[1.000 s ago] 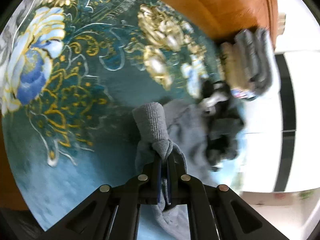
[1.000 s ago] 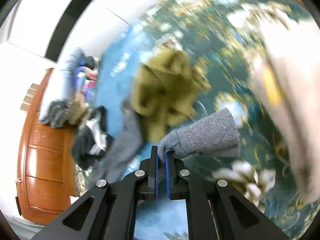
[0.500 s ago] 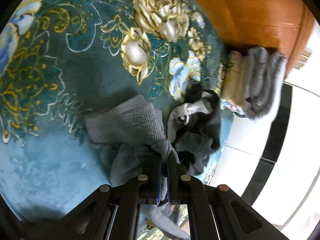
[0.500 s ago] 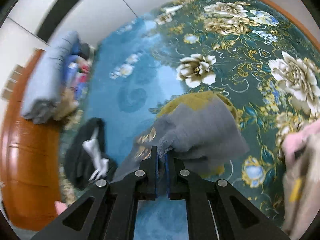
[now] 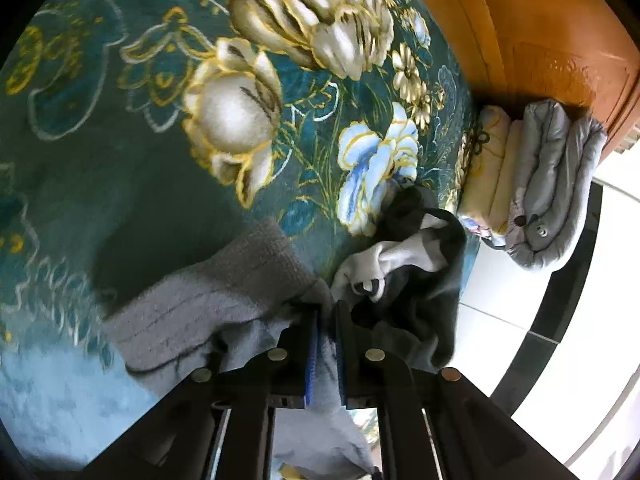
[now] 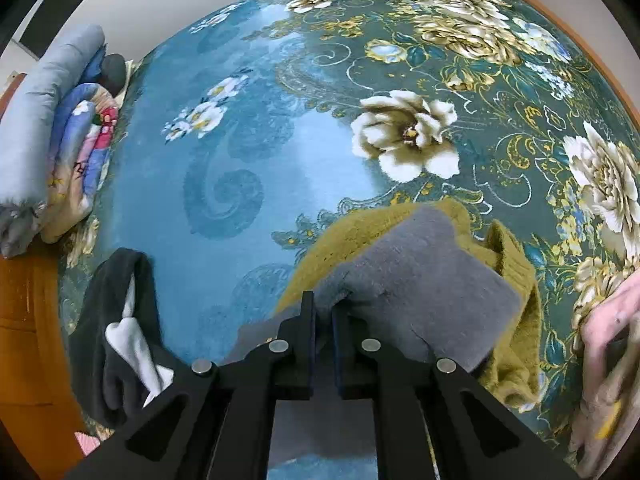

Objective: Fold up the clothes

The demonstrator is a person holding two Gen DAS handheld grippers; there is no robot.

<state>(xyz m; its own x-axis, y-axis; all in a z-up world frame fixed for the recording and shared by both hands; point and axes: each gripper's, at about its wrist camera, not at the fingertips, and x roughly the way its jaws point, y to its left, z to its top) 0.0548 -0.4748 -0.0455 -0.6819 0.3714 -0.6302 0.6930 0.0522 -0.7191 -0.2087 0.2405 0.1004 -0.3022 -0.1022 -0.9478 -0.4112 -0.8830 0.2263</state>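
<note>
- The grey knitted garment point(image 5: 208, 304) lay bunched on the teal floral-patterned blanket point(image 5: 132, 148) of the bed, directly ahead of both pairs of fingers, each of which held a part of it.
- The left gripper point(image 5: 325, 312) had its fingers pressed nearly together on a pinch of the grey knit; a ribbed section spread out to the left of the fingers and more fabric hung below them.
- The right gripper point(image 6: 322, 312) likewise had its fingers closed to a narrow gap on a fold of the grey knitted garment point(image 6: 424, 280), whose flat panel stretched ahead and to the right of the fingers.
- Under that panel, touching it, lay an olive-yellow knitted sweater point(image 6: 508, 364), showing past it ahead and on the right.
- A crumpled black-and-white garment point(image 5: 416, 268) sat just beside the left fingers, on their right; in the right wrist view the same black-and-white garment point(image 6: 120, 332) lay to the left of the fingers, apart from the grey knit.
- Farther out, a stack of folded bedding in grey, cream and flowered cloth point(image 5: 548, 184) rested at the blanket's edge against the orange wooden headboard point(image 5: 540, 28).
- At the far right of the right fingers, a pale pink-and-beige piece of cloth point(image 6: 608, 344) sat at the frame's edge, blurred.
</note>
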